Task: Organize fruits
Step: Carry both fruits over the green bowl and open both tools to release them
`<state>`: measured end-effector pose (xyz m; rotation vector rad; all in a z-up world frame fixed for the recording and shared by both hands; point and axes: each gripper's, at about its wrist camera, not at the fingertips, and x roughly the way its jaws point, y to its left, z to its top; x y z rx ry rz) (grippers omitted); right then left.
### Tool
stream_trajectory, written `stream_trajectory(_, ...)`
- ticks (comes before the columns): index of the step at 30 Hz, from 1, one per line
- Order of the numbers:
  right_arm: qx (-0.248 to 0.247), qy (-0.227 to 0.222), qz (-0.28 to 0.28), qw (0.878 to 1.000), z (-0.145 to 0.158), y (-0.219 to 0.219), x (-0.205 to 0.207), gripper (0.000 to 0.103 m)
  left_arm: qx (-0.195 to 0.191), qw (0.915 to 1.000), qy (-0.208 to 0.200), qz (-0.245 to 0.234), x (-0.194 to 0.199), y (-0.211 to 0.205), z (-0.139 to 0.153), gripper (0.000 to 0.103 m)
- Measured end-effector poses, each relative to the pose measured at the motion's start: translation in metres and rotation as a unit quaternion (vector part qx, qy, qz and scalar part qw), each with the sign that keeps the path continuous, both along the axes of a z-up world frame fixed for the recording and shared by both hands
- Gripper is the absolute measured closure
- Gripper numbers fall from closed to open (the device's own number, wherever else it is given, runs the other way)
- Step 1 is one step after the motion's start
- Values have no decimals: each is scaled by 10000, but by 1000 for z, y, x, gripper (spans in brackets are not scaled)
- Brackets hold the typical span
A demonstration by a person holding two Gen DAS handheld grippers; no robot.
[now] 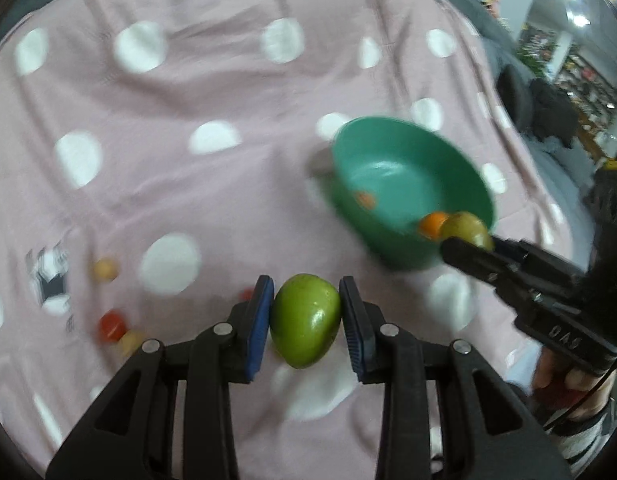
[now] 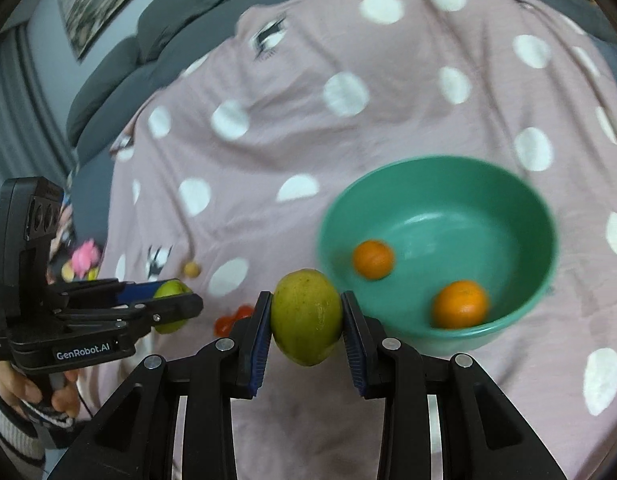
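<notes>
My left gripper [image 1: 306, 316] is shut on a bright green fruit [image 1: 305, 320], held above the pink dotted cloth, left of the teal bowl [image 1: 348, 152]. My right gripper [image 2: 307, 316] is shut on a yellow-green fruit [image 2: 307, 316], just left of the bowl's [image 2: 436, 164] near rim. In the left wrist view the right gripper [image 1: 464, 246] reaches in from the right, its fruit [image 1: 464, 230] over the bowl's near edge. Two oranges [image 2: 373, 259] [image 2: 461, 304] lie inside the bowl. In the right wrist view the left gripper [image 2: 174, 304] shows at the left with its green fruit [image 2: 170, 289].
Small fruits lie loose on the cloth: red ones [image 1: 111, 325] [image 2: 232, 319] and pale yellow ones [image 1: 105, 269] [image 2: 191, 269]. A grey cushioned edge [image 2: 108, 84] borders the pink cloth [image 1: 212, 184]. A hand [image 2: 20, 392] holds the left tool's grip.
</notes>
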<state>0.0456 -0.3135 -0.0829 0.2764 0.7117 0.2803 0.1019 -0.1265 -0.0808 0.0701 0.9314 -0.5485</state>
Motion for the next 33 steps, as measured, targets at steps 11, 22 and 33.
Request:
stream_trajectory(11,-80,-49,-804,9967,-3,-52,14,67,-155,9967,-189,-774,35,-93,5,69)
stream_trajectory(22,-448,233,-1060,9931,-16,-65,28,67,61,9961,23,-880,57,-117,-17,69)
stream_trajectory(33,-320,81,-1176,9925,-3,-71,12,56,-260,9982,-206,-492,39,-68,4,37)
